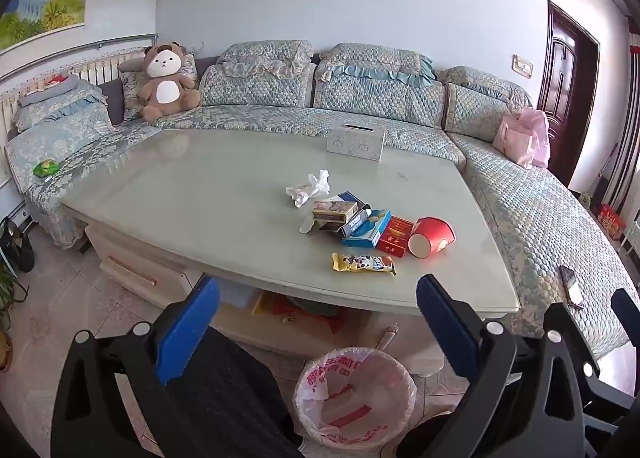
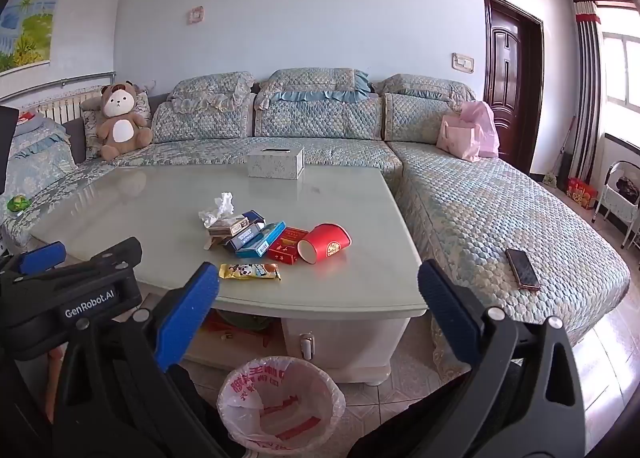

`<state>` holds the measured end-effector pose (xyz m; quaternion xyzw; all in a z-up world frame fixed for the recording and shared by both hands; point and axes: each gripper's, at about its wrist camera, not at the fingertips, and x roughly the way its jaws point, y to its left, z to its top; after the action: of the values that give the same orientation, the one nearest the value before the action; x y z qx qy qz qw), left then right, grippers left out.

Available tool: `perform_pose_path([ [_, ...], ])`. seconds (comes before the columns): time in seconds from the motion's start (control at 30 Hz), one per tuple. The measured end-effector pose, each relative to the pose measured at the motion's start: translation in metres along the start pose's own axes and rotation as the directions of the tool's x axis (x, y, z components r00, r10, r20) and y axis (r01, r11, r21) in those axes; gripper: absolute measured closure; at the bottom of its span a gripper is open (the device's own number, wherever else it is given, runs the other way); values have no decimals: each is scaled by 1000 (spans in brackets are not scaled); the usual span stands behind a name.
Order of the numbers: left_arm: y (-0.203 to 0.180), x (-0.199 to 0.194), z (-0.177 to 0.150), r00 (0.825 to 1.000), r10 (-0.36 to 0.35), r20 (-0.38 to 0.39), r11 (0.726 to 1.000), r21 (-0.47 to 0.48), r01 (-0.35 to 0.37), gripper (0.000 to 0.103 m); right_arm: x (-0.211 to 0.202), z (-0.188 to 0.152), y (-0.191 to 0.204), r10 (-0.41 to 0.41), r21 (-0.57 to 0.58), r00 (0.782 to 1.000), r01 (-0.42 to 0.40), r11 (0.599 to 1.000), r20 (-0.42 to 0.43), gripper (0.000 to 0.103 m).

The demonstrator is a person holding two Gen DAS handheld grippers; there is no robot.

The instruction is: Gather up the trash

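Trash lies on the pale coffee table (image 1: pixel 200 186) (image 2: pixel 352 282): a crumpled white tissue (image 1: pixel 310 187) (image 2: pixel 220 207), several small boxes (image 1: pixel 352 220) (image 2: pixel 256 236), a red pack (image 1: pixel 396 236) (image 2: pixel 286 249), a tipped red paper cup (image 1: pixel 432 237) (image 2: pixel 326 243) and a yellow snack wrapper (image 1: pixel 363 263) (image 2: pixel 249 271). A bin with a pink bag (image 1: pixel 354 398) (image 2: pixel 280 406) stands on the floor in front of the table. My left gripper (image 1: pixel 318 322) is open and empty, above the bin. My right gripper (image 2: pixel 318 314) is open and empty, beside it.
A tissue box (image 1: pixel 356 142) (image 2: pixel 276 163) stands at the table's far edge. A quilted sofa (image 1: pixel 540 210) (image 2: pixel 480 210) wraps around the table, with a teddy bear (image 1: pixel 166 78), pink bags (image 2: pixel 470 136) and a phone (image 2: pixel 522 263) on it.
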<state>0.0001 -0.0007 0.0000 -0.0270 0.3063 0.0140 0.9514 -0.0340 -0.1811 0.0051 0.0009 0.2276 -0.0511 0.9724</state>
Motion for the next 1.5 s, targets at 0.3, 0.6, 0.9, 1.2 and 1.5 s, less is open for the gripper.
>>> perform_pose_path([
  [0.3, -1, 0, 1, 1000, 0, 5, 1000, -1, 0, 6, 0, 0, 0, 2, 0, 1000, -2, 1000, -1, 6],
  [0.6, -2, 1, -1, 1000, 5, -5, 1000, 9, -5, 6, 1, 0, -1, 4, 2, 1000, -4, 1000, -2, 6],
  [0.9, -4, -1, -1, 1000, 3, 5, 1000, 15, -3, 6, 0, -2, -3, 3, 9, 1000, -3, 1000, 0, 6],
  [1.2, -6, 0, -1, 1000, 18, -1, 999, 27, -18, 6, 0, -3, -2, -2, 4, 1000, 2, 1000, -2, 6],
  [1.5, -5, -1, -2, 1000, 1, 9, 1000, 26, -1, 6, -1, -2, -2, 2, 6, 1000, -2, 1000, 0, 6],
])
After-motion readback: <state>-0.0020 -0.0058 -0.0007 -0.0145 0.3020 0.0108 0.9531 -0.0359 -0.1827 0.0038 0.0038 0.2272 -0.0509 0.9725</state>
